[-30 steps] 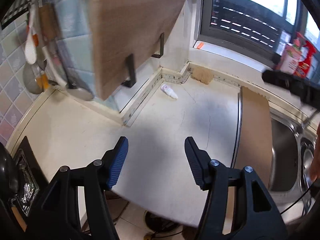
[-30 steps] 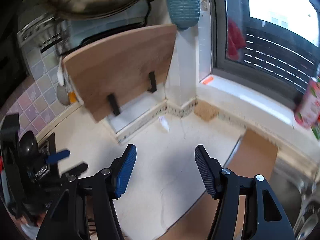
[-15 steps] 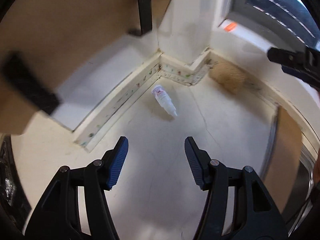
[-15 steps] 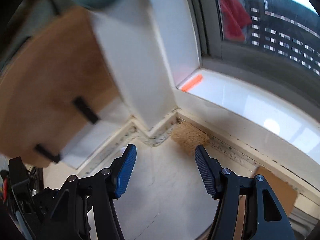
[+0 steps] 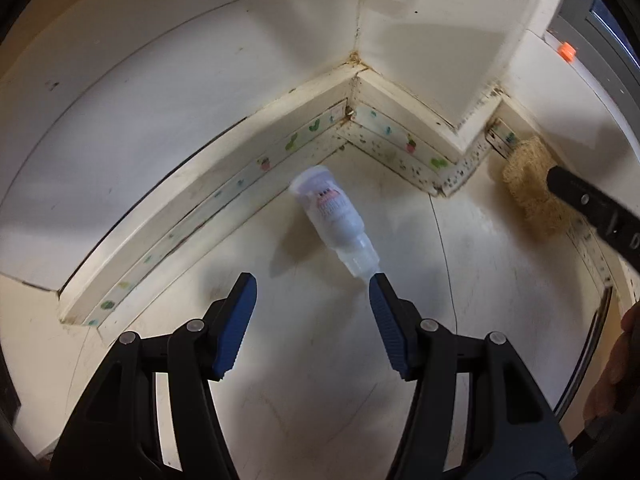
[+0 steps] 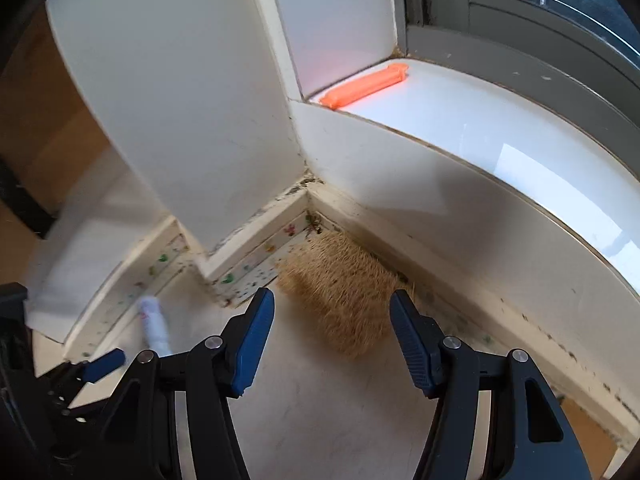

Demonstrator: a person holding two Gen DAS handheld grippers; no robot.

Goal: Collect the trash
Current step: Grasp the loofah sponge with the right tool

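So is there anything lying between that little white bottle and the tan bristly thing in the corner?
No object: between the white bottle and the tan scrubber lies bare countertop, with the wall's jutting corner behind it. The left wrist view shows this best.

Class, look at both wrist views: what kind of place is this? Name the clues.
Probably a home kitchen counter corner beside a window: a pale worktop edged with stained patterned sealing tape, a fibrous scrubber against the wall, and a window sill with an orange clip.
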